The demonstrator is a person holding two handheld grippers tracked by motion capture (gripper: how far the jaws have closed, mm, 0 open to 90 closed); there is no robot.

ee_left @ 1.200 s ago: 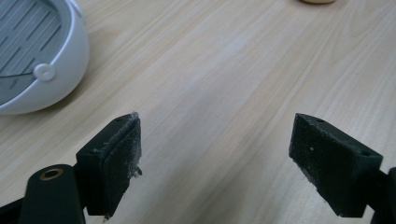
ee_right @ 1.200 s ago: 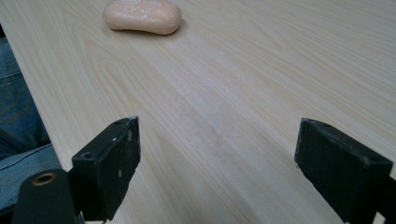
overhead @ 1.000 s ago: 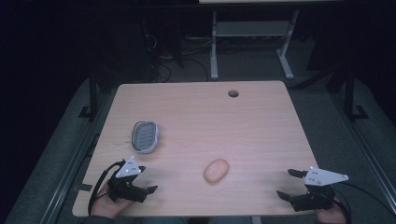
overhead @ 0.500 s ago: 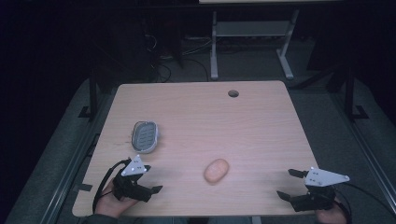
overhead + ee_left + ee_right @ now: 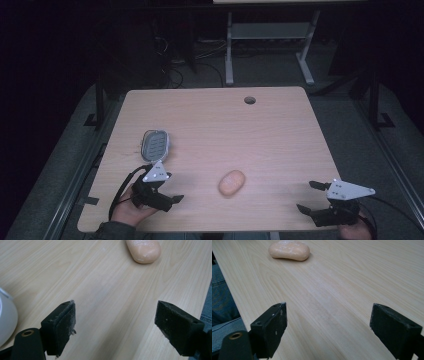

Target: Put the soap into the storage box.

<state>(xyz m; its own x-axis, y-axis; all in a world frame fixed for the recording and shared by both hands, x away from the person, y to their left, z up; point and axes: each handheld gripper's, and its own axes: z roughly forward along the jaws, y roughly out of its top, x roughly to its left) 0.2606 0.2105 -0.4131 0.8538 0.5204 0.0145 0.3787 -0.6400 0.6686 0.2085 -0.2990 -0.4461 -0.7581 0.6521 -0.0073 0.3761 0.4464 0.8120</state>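
So we've got the peach-coloured oval soap bar [image 5: 232,182] lying flat on the light wood worktop [image 5: 260,130], near the front edge, between our two tools; our left hand-held gripper [image 5: 167,192] sits just left of it with jaws wide and empty; our right hand-held gripper [image 5: 309,196] is well apart, also wide, empty; the grey oval soap dish [image 5: 154,145] rests behind the left one.

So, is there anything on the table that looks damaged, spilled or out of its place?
Nothing is spilled or broken. The soap bar lies loose on the bare table, apart from the empty soap dish. The left gripper has frayed fuzz on one pad.
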